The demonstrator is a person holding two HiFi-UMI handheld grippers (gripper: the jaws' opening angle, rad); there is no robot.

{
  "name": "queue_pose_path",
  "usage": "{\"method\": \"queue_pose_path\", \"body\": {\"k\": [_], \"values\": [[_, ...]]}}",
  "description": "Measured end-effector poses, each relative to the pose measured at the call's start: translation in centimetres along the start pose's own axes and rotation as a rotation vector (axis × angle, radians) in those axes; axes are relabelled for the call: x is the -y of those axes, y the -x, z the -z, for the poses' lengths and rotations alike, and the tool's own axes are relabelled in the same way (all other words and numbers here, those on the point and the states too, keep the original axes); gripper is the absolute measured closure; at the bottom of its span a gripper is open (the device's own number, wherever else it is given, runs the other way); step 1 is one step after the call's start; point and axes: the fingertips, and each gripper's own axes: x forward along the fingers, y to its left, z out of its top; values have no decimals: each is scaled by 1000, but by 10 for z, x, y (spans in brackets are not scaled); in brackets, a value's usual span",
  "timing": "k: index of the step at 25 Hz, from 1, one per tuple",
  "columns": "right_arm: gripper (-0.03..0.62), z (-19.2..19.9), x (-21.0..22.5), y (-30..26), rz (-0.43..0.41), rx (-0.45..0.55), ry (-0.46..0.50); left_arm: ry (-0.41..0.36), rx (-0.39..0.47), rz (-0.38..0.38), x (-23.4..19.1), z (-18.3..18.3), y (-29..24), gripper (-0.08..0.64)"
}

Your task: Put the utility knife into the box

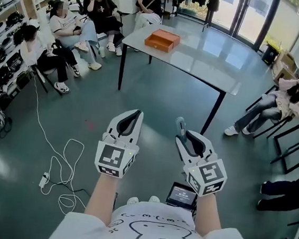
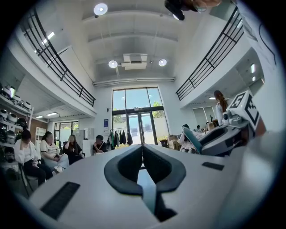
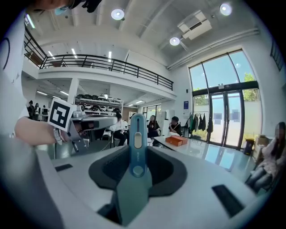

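While both grippers are held up side by side in the lower middle of the head view, the utility knife (image 3: pixel 136 147) is clamped between the jaws of the right gripper (image 1: pixel 189 142), and its blue handle is seen standing upright beyond the jaw tips in the centre of the right gripper view. The jaws of the left gripper (image 2: pixel 143 154) are brought together, with nothing held between them. The box (image 1: pixel 162 40), orange and open-topped, is placed on the grey table (image 1: pixel 213 64) at the upper centre of the head view, well apart from the knife. In the right gripper view the same box (image 3: pixel 177 141) is seen right of centre, beyond the knife. Seated people are visible at the upper left and right edges of the head view
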Motion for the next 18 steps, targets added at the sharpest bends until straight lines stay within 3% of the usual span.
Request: {"method": "queue_pose_path", "body": {"k": [12, 18], "values": [[462, 2, 31, -30, -92, 23, -23, -9, -1, -79, -9, 3, -29, 545], [462, -5, 51, -59, -91, 32, -22, -2, 10, -59, -25, 8, -63, 545]]}}
